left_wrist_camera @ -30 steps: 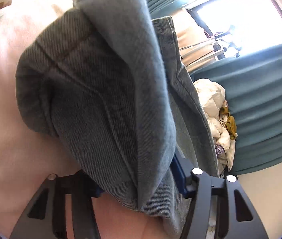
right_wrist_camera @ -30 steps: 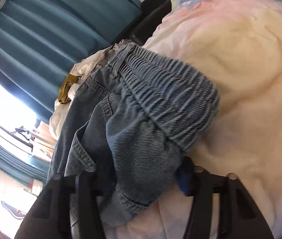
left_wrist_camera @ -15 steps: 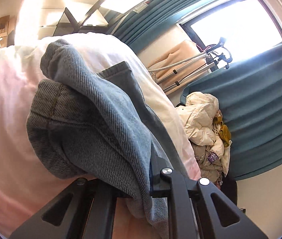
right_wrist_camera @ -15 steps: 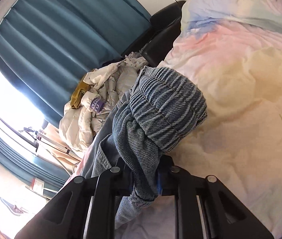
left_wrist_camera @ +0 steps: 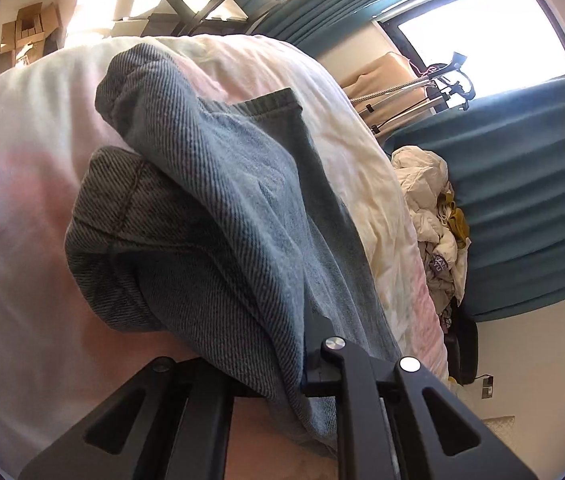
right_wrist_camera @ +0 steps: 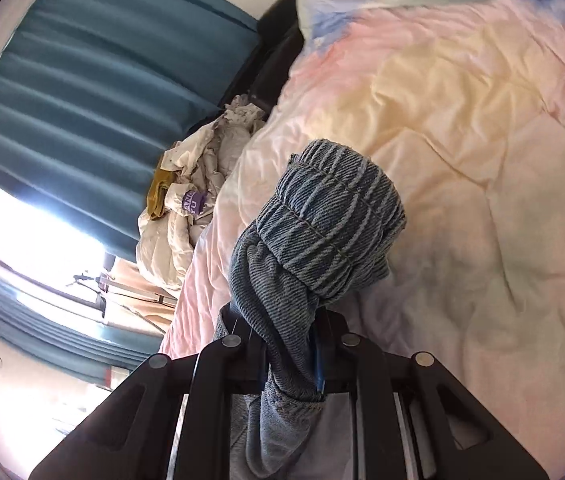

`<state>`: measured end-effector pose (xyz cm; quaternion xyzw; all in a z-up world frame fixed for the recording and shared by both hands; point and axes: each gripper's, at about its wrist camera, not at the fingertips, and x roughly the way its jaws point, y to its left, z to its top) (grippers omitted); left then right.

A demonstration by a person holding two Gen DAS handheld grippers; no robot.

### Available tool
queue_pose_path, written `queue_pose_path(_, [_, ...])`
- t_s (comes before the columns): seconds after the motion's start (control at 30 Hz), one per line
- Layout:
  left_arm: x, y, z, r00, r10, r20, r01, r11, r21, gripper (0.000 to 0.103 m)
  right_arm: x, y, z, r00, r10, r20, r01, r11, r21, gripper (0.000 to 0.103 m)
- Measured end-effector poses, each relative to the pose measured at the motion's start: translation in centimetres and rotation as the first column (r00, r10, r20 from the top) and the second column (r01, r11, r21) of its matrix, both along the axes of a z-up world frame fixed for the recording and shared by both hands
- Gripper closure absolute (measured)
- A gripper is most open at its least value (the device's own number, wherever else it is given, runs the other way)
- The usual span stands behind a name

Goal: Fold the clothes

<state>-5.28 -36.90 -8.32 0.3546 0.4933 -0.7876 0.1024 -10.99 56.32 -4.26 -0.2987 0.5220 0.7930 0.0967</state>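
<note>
A pair of light blue jeans is bunched in front of the left wrist camera, one leg trailing across the pastel bed cover. My left gripper is shut on a thick fold of the denim. In the right wrist view the elastic waistband of the jeans curls over above the fingers, and my right gripper is shut on the denim just below it. The fingertips of both grippers are hidden by cloth.
The bed cover is pink, cream and pale blue and wrinkled. A heap of white and mustard clothes lies on a dark chair beside the bed. Teal curtains and a bright window stand behind it.
Both grippers went from open around the jeans to shut on them. They have since lifted, so more of the bed and room shows behind the bunched denim.
</note>
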Motion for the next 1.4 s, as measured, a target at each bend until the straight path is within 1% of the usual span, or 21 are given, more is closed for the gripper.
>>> queue_pose_path(0.07, [0.0, 0.1, -0.8, 1.000, -0.005, 0.005, 0.005, 1.000, -0.003, 0.094, 0.4, 0.4, -1.7, 0.999, -0.026, 0.024, 0.027, 0.999, -0.043, 0.088])
queue_pose_path(0.2, [-0.5, 0.0, -2.6, 1.000, -0.006, 0.020, 0.006, 1.000, 0.028, 0.093, 0.2, 0.7, -4.6, 0.997, -0.059, 0.046, 0.062, 0.996, -0.067, 0.087])
queue_pose_path(0.3, [-0.7, -0.3, -3.9, 0.999, -0.014, 0.030, 0.013, 0.998, 0.054, 0.086, -0.2, 1.0, -6.5, 0.996, -0.050, 0.075, 0.056, 0.996, -0.067, 0.086])
queue_pose_path(0.37, [-0.6, -0.4, -4.3, 0.999, -0.026, 0.019, 0.025, 0.998, 0.050, 0.082, -0.3, 0.9, -7.0, 0.996, -0.052, 0.077, 0.058, 0.996, -0.074, 0.086])
queue_pose_path(0.43, [-0.3, -0.3, -4.0, 0.999, -0.030, 0.012, 0.030, 0.999, 0.025, 0.071, -0.3, 0.8, -7.5, 0.995, -0.053, 0.078, 0.060, 0.995, -0.081, 0.086])
queue_pose_path(0.47, [-0.2, -0.2, -3.7, 0.999, -0.032, 0.014, 0.032, 0.999, 0.002, 0.068, -0.3, 0.8, -7.7, 0.995, -0.054, 0.079, 0.061, 0.995, -0.085, 0.086])
queue_pose_path(0.57, [0.6, 0.6, -2.2, 0.999, -0.033, 0.035, 0.037, 0.995, -0.097, 0.060, -0.3, 0.7, -8.4, 0.995, -0.057, 0.082, 0.065, 0.993, -0.097, 0.083])
queue_pose_path(0.63, [1.4, 1.2, -0.9, 0.998, -0.037, 0.042, 0.043, 0.985, -0.165, 0.050, 0.1, 0.7, -8.6, 0.994, -0.073, 0.076, 0.082, 0.989, -0.126, 0.082])
queue_pose_path(0.73, [2.6, 2.4, 1.1, 0.997, -0.050, 0.055, 0.064, 0.959, -0.277, 0.038, 1.2, 0.4, -8.8, 0.991, -0.108, 0.080, 0.120, 0.977, -0.177, 0.081])
queue_pose_path(0.8, [3.0, 3.6, 2.6, 0.996, -0.059, 0.066, 0.080, 0.920, -0.384, 0.036, 2.0, 0.0, -8.6, 0.986, -0.136, 0.100, 0.153, 0.969, -0.193, 0.075])
queue_pose_path(0.83, [3.2, 4.2, 3.4, 0.996, -0.060, 0.065, 0.082, 0.897, -0.434, 0.036, 2.4, -0.3, -8.4, 0.982, -0.148, 0.115, 0.169, 0.967, -0.193, 0.068])
queue_pose_path(0.87, [3.3, 4.7, 4.2, 0.996, -0.063, 0.058, 0.082, 0.885, -0.458, 0.036, 2.8, -0.6, -8.3, 0.979, -0.160, 0.129, 0.183, 0.964, -0.192, 0.066])
queue_pose_path(0.9, [3.3, 5.1, 5.0, 0.997, -0.067, 0.046, 0.081, 0.881, -0.465, 0.035, 3.1, -0.9, -8.1, 0.977, -0.165, 0.137, 0.190, 0.963, -0.189, 0.065])
queue_pose_path(0.93, [3.3, 5.6, 5.8, 0.997, -0.071, 0.035, 0.079, 0.878, -0.473, 0.035, 3.3, -1.1, -8.0, 0.976, -0.167, 0.142, 0.192, 0.963, -0.188, 0.060])
queue_pose_path(0.97, [3.4, 6.0, 6.5, 0.997, -0.076, 0.023, 0.078, 0.874, -0.480, 0.035, 3.6, -1.3, -7.9, 0.975, -0.167, 0.145, 0.193, 0.963, -0.189, 0.053])
queue_pose_path(1.0, [3.4, 6.5, 7.3, 0.997, -0.080, 0.012, 0.076, 0.870, -0.487, 0.035, 3.8, -1.4, -7.9, 0.977, -0.162, 0.140, 0.188, 0.962, -0.199, 0.048])
queue_pose_path(1.07, [3.1, 7.7, 8.7, 0.995, -0.099, -0.005, 0.083, 0.859, -0.505, 0.035, 4.3, -1.7, -8.0, 0.980, -0.152, 0.129, 0.178, 0.959, -0.220, 0.029])
queue_pose_path(1.1, [2.7, 8.8, 9.2, 0.993, -0.120, -0.007, 0.099, 0.850, -0.518, 0.035, 4.4, -1.7, -8.1, 0.981, -0.148, 0.122, 0.173, 0.957, -0.234, 0.026])
queue_pose_path(1.27, [0.3, 14.1, 11.7, 0.975, -0.221, -0.010, 0.175, 0.800, -0.574, 0.035, 4.0, -2.4, -8.3, 0.990, -0.114, 0.084, 0.132, 0.959, -0.252, 0.026])
queue_pose_path(1.37, [-1.2, 17.3, 11.2, 0.966, -0.260, 0.008, 0.217, 0.788, -0.575, 0.035, 3.5, -3.1, -8.2, 0.992, -0.104, 0.068, 0.118, 0.964, -0.238, 0.026])
queue_pose_path(1.4, [-1.7, 18.5, 11.0, 0.962, -0.272, 0.021, 0.233, 0.778, -0.583, 0.035, 3.4, -3.2, -8.2, 0.993, -0.102, 0.067, 0.115, 0.965, -0.235, 0.026])
